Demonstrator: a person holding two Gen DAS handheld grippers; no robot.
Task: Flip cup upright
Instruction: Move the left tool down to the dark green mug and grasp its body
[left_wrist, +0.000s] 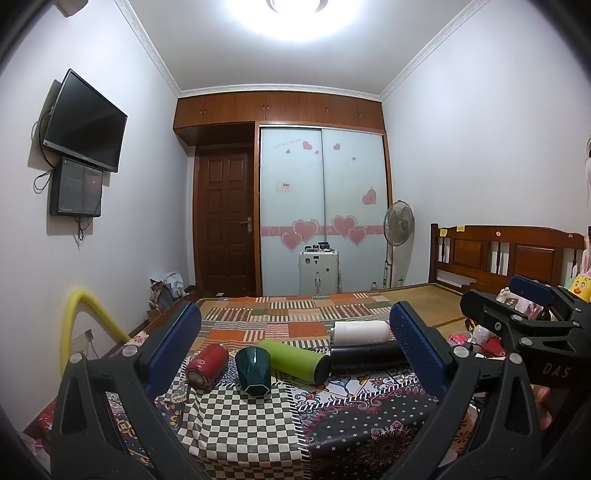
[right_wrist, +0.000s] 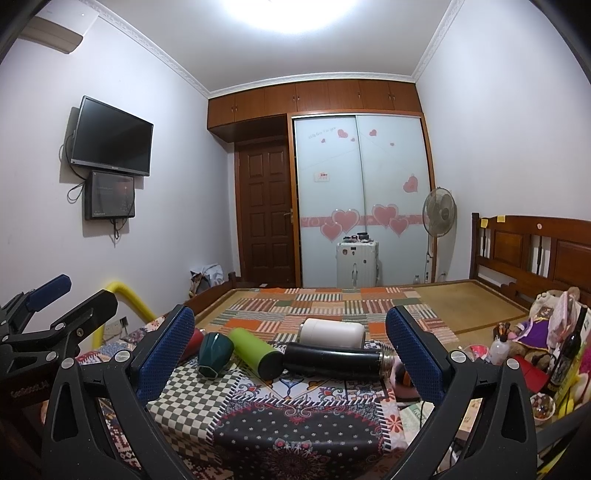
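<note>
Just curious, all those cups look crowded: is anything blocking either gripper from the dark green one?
Nothing visible lies between the open left gripper or right gripper and the dark green cup. The lime bottle touches its side.

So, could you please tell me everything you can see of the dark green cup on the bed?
The dark green cup is faceted and glossy, ceramic by the look of it, with no handle visible. It is not upright: it lies tilted on the checkered cloth, one hexagonal end facing the camera. It sits between the red can and the lime green bottle, apparently resting against the bottle. Neither gripper touches it.
</note>
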